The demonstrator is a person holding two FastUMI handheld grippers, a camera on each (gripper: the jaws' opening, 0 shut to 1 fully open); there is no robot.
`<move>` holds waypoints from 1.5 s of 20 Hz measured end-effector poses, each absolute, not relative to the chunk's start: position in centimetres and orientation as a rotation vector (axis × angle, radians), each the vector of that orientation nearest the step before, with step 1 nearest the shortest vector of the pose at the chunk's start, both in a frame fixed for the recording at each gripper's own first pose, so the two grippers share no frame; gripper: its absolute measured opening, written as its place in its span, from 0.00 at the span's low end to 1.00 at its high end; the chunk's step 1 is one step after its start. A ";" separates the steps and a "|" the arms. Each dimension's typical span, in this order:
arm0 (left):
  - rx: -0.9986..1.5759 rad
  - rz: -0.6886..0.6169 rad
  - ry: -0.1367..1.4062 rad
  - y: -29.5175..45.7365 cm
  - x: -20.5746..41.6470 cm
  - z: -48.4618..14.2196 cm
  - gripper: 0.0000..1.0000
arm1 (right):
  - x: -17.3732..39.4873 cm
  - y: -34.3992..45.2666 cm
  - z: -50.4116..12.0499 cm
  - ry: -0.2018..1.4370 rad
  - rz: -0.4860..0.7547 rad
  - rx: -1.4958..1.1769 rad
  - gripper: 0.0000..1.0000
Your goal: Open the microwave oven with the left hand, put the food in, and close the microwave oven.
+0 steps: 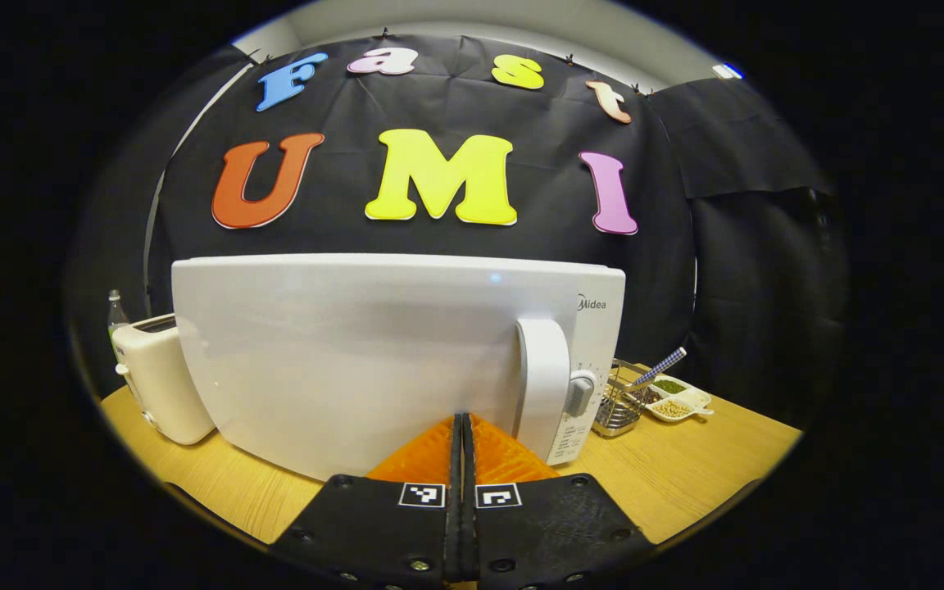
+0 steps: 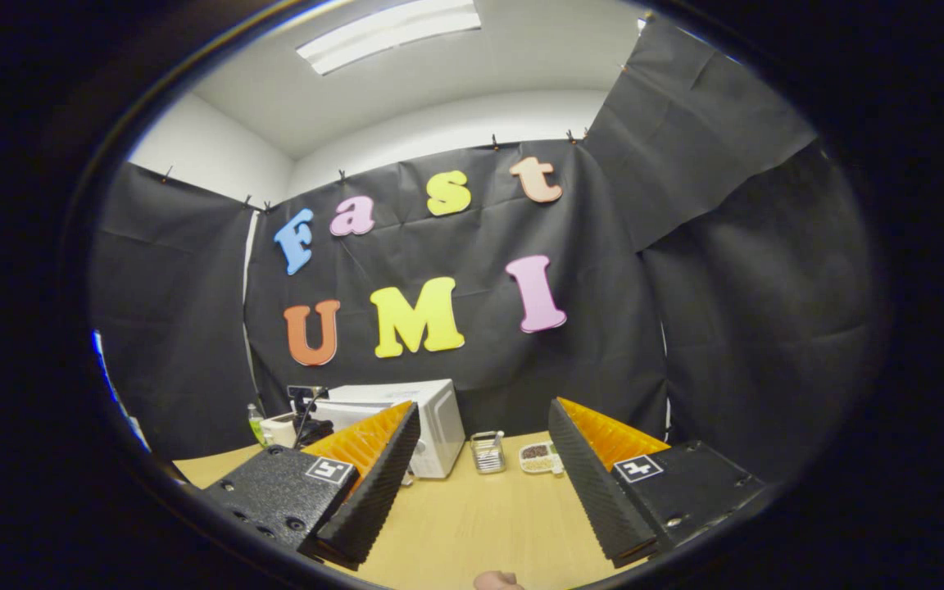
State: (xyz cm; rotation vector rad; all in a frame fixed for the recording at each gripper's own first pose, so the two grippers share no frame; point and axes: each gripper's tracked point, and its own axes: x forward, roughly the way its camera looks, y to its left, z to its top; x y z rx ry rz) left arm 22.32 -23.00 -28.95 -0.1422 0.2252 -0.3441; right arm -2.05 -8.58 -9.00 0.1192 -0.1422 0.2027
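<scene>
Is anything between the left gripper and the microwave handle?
Nothing visible. In the left gripper view the left gripper, fingers closed, sits right at the microwave door, with the handle just to its right and no object between them.

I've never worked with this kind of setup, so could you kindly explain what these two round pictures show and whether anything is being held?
A person holds a two-finger gripper in each hand, and each carries a fisheye camera looking along its fingers. In the left gripper view, the left gripper is shut, empty, close before the white microwave. In the right gripper view, the right gripper is open, empty, farther back. On the wooden table also stand a toaster, a wire basket and a divided dish.
</scene>
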 end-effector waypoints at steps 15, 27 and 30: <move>-0.106 -0.284 0.384 -23.7 23.6 -32.1 0.00 | -0.9 -7.7 -12.3 -0.034 0.203 0.181 0.91; -0.130 -0.269 0.273 -18.4 12.1 -22.0 0.42 | -4.0 -6.3 -12.7 -0.003 0.184 0.174 1.00; -0.052 -0.163 0.255 -14.7 8.8 -19.2 0.96 | -5.2 -5.7 -11.9 -0.019 0.183 0.171 0.91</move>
